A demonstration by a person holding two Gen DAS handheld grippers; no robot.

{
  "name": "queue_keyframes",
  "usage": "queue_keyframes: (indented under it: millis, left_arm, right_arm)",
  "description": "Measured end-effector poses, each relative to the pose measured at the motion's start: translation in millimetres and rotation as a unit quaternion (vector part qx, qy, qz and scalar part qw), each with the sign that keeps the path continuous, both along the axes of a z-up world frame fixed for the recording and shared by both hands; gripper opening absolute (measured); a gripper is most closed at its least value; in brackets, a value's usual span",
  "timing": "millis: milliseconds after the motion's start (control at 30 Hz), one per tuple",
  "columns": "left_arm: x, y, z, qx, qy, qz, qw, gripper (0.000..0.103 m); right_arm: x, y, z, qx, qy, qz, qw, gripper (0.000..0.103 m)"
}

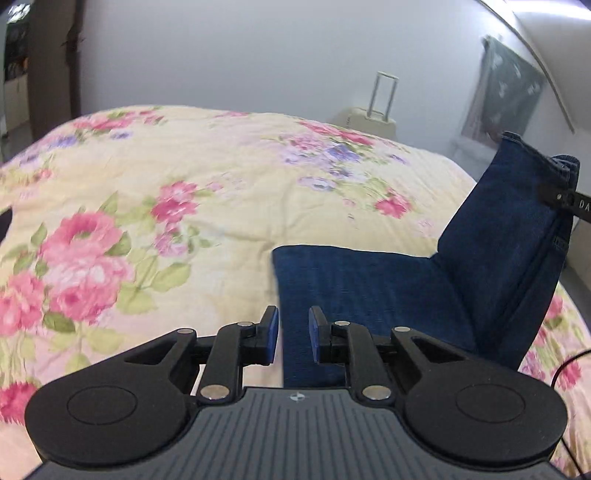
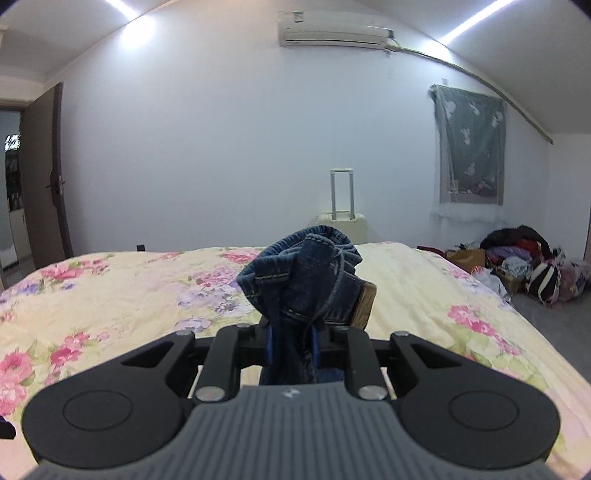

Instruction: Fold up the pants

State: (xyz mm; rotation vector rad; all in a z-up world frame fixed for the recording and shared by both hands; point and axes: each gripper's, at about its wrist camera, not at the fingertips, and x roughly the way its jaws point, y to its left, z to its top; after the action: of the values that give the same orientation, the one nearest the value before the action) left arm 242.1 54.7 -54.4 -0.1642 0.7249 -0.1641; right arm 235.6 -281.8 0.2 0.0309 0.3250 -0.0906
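Bright ceiling strip lights point(image 2: 125, 11), fisheye-bent edges, slight motion blur.

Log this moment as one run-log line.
left gripper: open, empty | right gripper: shut on jeans, lifted | bedspread: under jeans

The left gripper point(image 1: 293, 334) points downward, its blue-padded fingers point(image 1: 272, 330) slightly parted with nothing pinched between them, while the right gripper point(image 2: 291, 341), nearly level, has its fingers clamped on the pants point(image 2: 303, 280).
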Motion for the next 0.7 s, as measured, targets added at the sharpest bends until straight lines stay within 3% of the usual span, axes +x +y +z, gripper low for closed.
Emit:
queue_keyframes:
  millis: [133, 233, 300, 433, 500, 600, 700]
  left_arm:
    - [4.2, 35.0, -18.0, -0.056, 0.014, 0.019, 0.9981, 0.019]
    - [2.5, 54.2, -29.4, -0.082, 0.021, 0.029, 0.9959, 0.019]
    - [5.3, 64.4, -38.0, -0.096, 0.029, 0.033, 0.9944, 0.019]
    - [12.4, 76.6, -51.7, -0.117, 0.047, 0.033, 0.9915, 0.019]
    - [16.6, 79.6, -57.1, -0.136, 0.052, 0.028, 0.9890, 0.020]
    - [19.8, 81.9, -57.4, -0.181, 0.049, 0.017, 0.9821, 0.028]
    - [21.4, 78.9, -55.3, -0.213, 0.040, -0.007, 0.9763, 0.037]
  right_arm:
    - [10.7, 79.3, -3.6, -0.066, 0.030, 0.049, 0.996, 0.014]
    - [18.4, 142.1, -29.2, -0.114, 0.066, 0.098, 0.986, 0.014]
    - [21.3, 182.5, -60.2, -0.142, 0.108, 0.139, 0.974, 0.014]
    - [17.2, 237.9, -130.0, -0.177, 0.216, 0.207, 0.938, 0.014]
    - [11.4, 239.9, -148.7, -0.204, 0.218, 0.203, 0.933, 0.020]
    - [10.6, 232.7, -150.5, -0.178, 0.232, 0.211, 0.933, 0.027]
    - [14.2, 212.6, -143.4, -0.101, 0.246, 0.225, 0.937, 0.038]
